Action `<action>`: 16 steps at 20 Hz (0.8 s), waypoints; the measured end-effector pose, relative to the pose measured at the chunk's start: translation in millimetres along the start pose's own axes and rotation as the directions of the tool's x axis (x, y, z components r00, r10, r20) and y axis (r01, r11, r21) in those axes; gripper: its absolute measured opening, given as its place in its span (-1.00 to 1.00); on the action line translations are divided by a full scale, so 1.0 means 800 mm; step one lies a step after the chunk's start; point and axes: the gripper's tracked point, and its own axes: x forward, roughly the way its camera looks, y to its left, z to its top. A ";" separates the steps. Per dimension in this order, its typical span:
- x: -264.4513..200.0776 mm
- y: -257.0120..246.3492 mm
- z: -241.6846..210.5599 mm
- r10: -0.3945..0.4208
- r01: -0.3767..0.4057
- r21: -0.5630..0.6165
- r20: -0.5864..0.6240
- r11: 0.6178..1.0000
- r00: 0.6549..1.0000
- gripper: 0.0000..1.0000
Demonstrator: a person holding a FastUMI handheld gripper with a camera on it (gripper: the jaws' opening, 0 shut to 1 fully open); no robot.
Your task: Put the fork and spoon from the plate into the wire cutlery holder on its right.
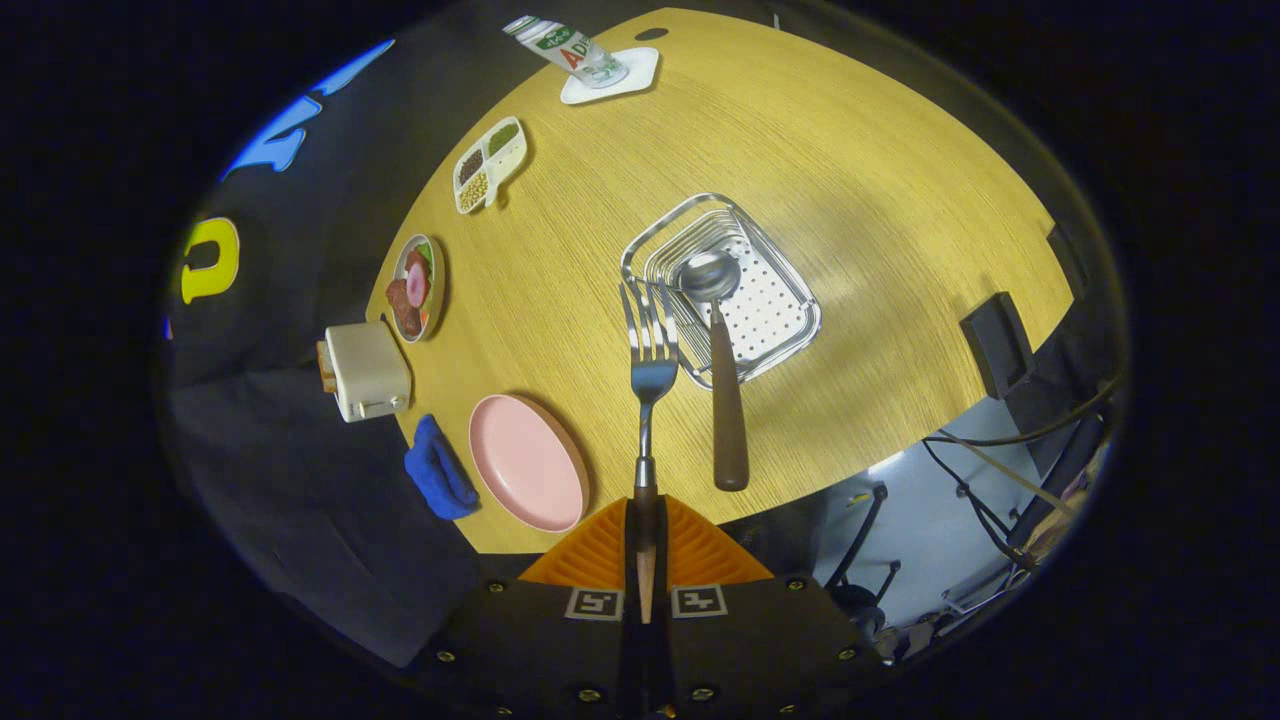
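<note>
Gripper view, looking down on the table [850, 150]. Left to right: plate [527, 462], pink and bare; fork [648, 400], pinched by its handle between the fingers of the gripper [646, 520], tines pointing ahead and reaching the near left corner of the holder [722, 285]; spoon [718, 350], its bowl resting inside the holder and its brown handle sticking out over the near rim onto the table. The fork appears to be polished metal with a wooden handle: rigid, light and probably slippery on the steel, so the wooden handle looks like the surer place to grip. Whether the tines touch the wire rim or hang above it cannot be told from this angle. The holder is a shallow wire tray with a perforated floor.
</note>
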 end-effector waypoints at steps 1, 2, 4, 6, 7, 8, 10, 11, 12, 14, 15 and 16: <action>-0.001 0.001 0.002 0.017 -0.017 0.025 -0.012 1.000 1.000 -0.93; -0.003 0.003 0.003 0.036 -0.035 0.052 -0.023 0.998 0.999 -0.93; -0.006 0.004 0.010 0.059 -0.056 0.095 -0.027 0.994 0.998 -0.93; -0.010 0.000 0.016 0.056 -0.052 0.119 -0.032 0.992 0.998 -0.94; -0.012 -0.002 0.021 0.057 -0.052 0.130 -0.034 0.990 0.998 -0.94; -0.014 -0.003 0.023 0.063 -0.057 0.145 -0.037 0.988 0.997 -0.93; -0.018 0.000 0.033 0.084 -0.077 0.186 -0.029 0.980 0.996 -0.94; -0.019 0.000 0.038 0.087 -0.081 0.203 -0.021 0.976 0.996 -0.92; -0.021 -0.002 0.042 0.085 -0.079 0.218 -0.018 0.973 0.996 -0.92; -0.025 -0.004 0.046 0.082 -0.078 0.222 -0.009 0.972 0.997 -0.92; -0.026 -0.006 0.047 0.072 -0.069 0.216 -0.005 0.974 0.997 -0.91; -0.029 -0.008 0.050 0.061 -0.060 0.200 0.002 0.978 0.998 -0.84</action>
